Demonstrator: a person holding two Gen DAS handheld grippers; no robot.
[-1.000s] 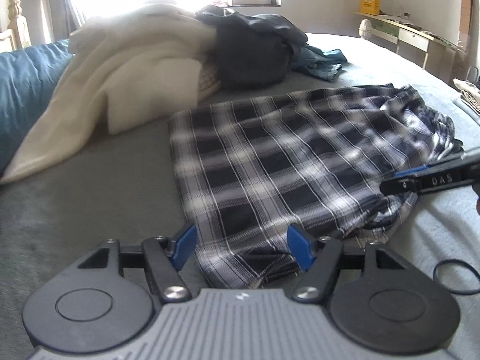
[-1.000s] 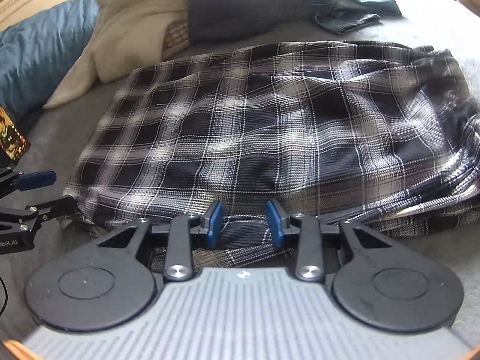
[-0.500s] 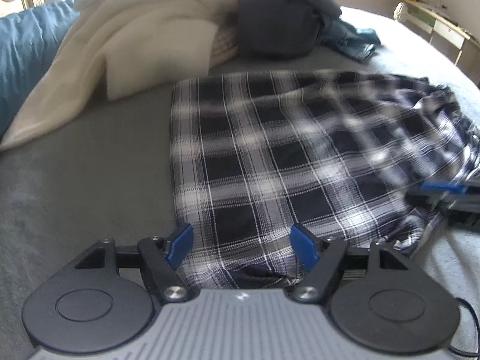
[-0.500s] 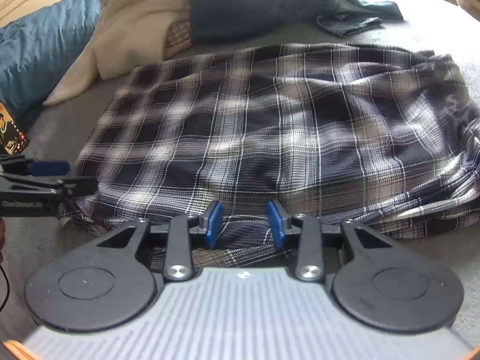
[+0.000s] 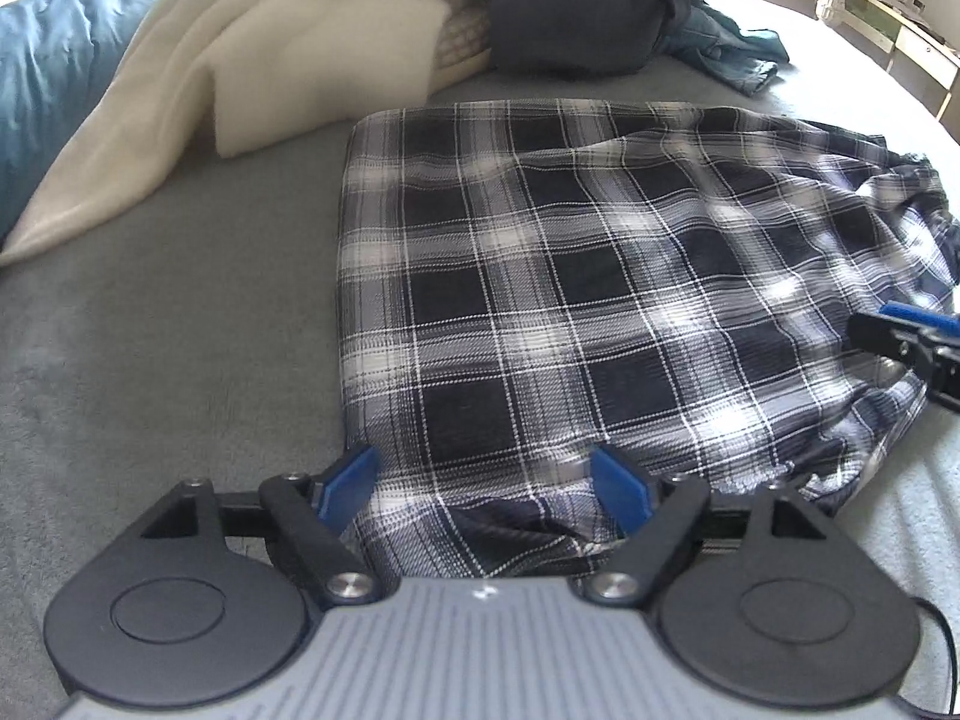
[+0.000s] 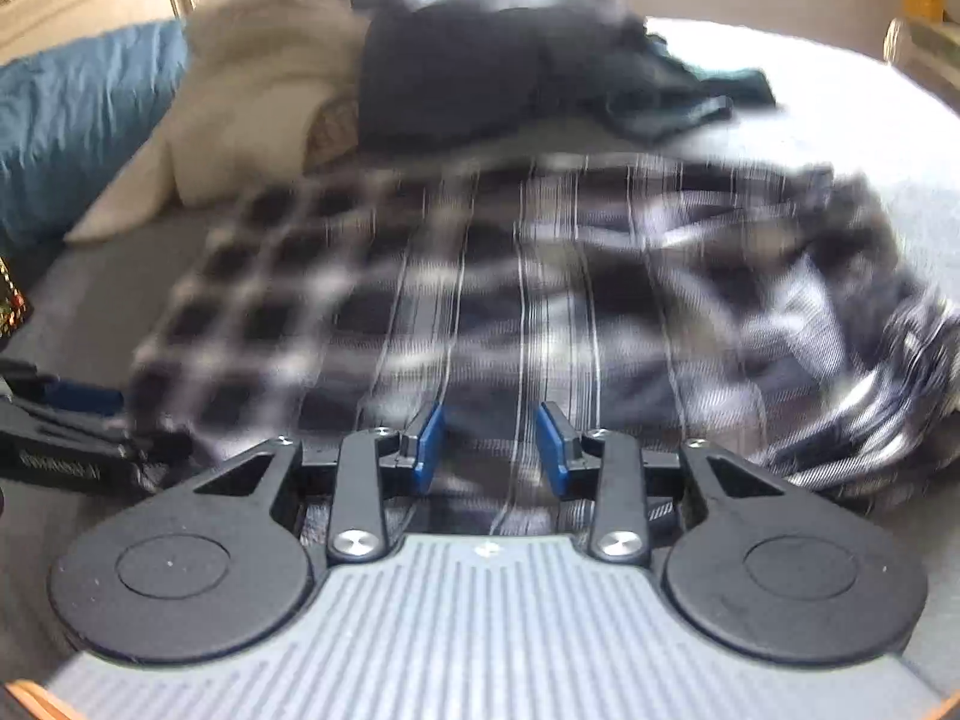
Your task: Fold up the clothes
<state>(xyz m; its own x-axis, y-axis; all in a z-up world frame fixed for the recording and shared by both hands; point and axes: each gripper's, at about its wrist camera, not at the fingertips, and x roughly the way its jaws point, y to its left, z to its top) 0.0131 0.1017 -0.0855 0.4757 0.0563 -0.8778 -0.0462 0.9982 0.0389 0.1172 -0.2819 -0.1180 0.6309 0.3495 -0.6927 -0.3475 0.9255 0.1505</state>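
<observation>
A navy and white plaid garment (image 5: 600, 276) lies flat on the grey bed cover (image 5: 150, 330), folded along its left side and rumpled at the right end. My left gripper (image 5: 483, 474) straddles its near left edge. Its jaws are opening, with cloth lying loose between the blue pads and not pinched. My right gripper (image 6: 489, 420) is over the near edge of the plaid garment (image 6: 480, 276), pads a little apart with fabric in the gap. That view is blurred. Each gripper also shows in the other's view: the right gripper (image 5: 900, 330), the left gripper (image 6: 66, 420).
Behind the garment lie a cream blanket (image 5: 270, 60), a dark bundled garment (image 5: 570, 6) and a teal denim piece (image 5: 738, 54). A blue pillow (image 5: 48, 78) sits far left. A desk (image 5: 900, 18) stands beyond the bed at right. A black cable (image 5: 942, 630) trails near right.
The left jaws have spread wider, and that gripper has tipped down and come closer over the garment's near edge. The right view has tilted up slightly and gone blurry.
</observation>
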